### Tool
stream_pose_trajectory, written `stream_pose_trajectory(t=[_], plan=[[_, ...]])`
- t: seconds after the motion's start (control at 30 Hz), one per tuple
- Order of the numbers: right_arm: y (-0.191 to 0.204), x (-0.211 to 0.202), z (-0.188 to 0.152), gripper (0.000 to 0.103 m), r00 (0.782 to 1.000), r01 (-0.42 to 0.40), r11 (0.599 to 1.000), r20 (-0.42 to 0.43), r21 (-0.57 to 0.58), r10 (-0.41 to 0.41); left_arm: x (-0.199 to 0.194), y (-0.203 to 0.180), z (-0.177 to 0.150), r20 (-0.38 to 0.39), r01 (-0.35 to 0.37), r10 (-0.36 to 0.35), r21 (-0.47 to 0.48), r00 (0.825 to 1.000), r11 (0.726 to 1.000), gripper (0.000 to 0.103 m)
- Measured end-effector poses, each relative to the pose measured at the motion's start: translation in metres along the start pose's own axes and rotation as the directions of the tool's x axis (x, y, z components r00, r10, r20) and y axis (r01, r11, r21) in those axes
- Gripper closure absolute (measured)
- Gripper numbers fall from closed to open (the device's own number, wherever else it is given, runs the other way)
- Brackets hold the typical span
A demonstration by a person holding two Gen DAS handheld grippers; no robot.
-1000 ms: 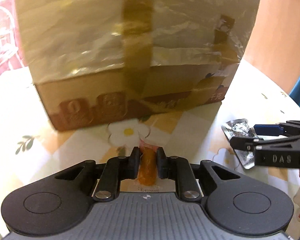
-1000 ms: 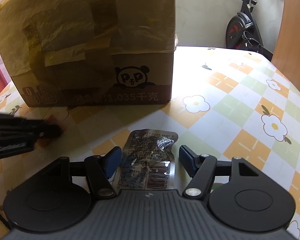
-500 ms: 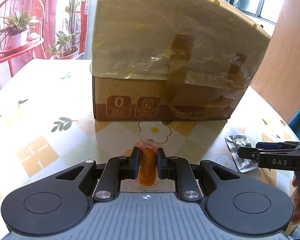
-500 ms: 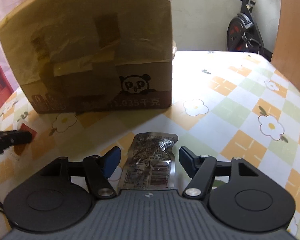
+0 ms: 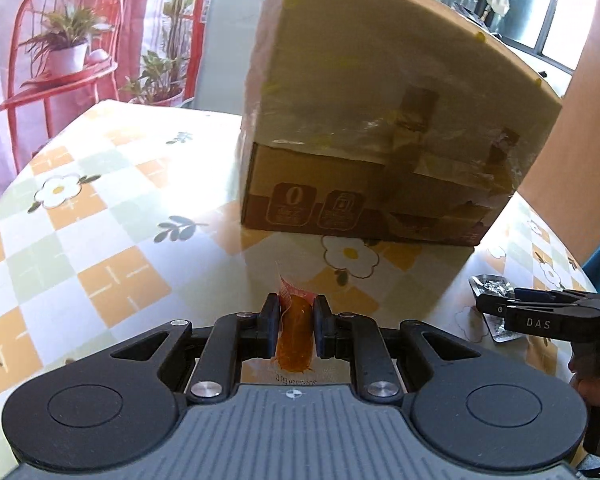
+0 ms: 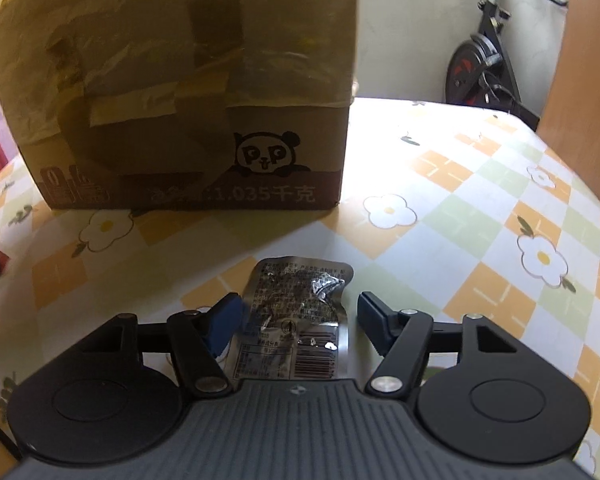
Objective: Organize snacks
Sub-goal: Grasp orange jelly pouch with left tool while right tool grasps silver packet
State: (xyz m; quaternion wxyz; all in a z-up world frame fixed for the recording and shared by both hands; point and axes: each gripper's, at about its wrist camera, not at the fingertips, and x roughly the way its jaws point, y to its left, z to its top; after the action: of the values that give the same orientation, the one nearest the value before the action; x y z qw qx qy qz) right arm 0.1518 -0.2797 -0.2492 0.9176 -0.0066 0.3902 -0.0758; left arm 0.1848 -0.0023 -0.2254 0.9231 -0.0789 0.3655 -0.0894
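Note:
My left gripper [image 5: 296,312] is shut on an orange snack stick in a clear wrapper [image 5: 295,340], held low over the table. A taped cardboard box [image 5: 380,120] stands just ahead of it; it also shows in the right wrist view [image 6: 188,92]. My right gripper [image 6: 298,316] is open, its blue pads on either side of a silver foil snack packet [image 6: 296,320] that lies flat on the table. In the left wrist view the right gripper [image 5: 548,312] is at the right edge over the same packet [image 5: 490,286].
The table [image 6: 480,240] has a checked flower-pattern cloth. A red chair with potted plants [image 5: 60,48] stands beyond the table's left side. An exercise bike [image 6: 488,56] stands behind the far right edge.
My left gripper has pulled back and left from the box with the snack stick still held. My right gripper has stayed open around the foil packet, shifting slightly.

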Motion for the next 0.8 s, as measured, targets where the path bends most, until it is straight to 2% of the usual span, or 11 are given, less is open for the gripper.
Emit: stream_pose_trajectory(t=[0.17,0.33,0.57,0.63,0.7,0.8], plan=[[0.001,0.001,-0.005,0.038,1.0,-0.006,1.0,0.017,-0.019,0.006,0.0,-0.003,-0.004,-0.012,0.004,-0.004,-0.004,1.0,1.0,0.084],[0.001,-0.004,-0.007,0.058,0.998,-0.062,0.997,0.023,-0.041,0.063,-0.004,-0.007,-0.004,-0.008,0.008,-0.008,0.005,1.0,1.0,0.084],[-0.004,-0.014,-0.01,0.073,0.992,-0.116,0.993,0.047,-0.006,0.116,-0.008,-0.016,-0.005,-0.013,0.002,-0.001,0.009,1.0,1.0,0.084],[-0.005,-0.018,-0.009,0.084,0.989,-0.132,0.991,0.065,0.001,0.131,-0.009,-0.019,-0.005,-0.011,0.002,-0.002,0.016,1.0,1.0,0.084],[-0.006,-0.025,-0.008,0.101,0.986,-0.143,0.99,0.088,0.006,0.142,-0.01,-0.022,-0.004,-0.008,0.003,-0.003,0.024,1.0,1.0,0.084],[-0.008,-0.032,-0.005,0.101,0.982,-0.158,0.987,0.107,0.009,0.156,-0.011,-0.026,-0.005,-0.004,0.004,-0.004,0.037,1.0,0.999,0.084]])
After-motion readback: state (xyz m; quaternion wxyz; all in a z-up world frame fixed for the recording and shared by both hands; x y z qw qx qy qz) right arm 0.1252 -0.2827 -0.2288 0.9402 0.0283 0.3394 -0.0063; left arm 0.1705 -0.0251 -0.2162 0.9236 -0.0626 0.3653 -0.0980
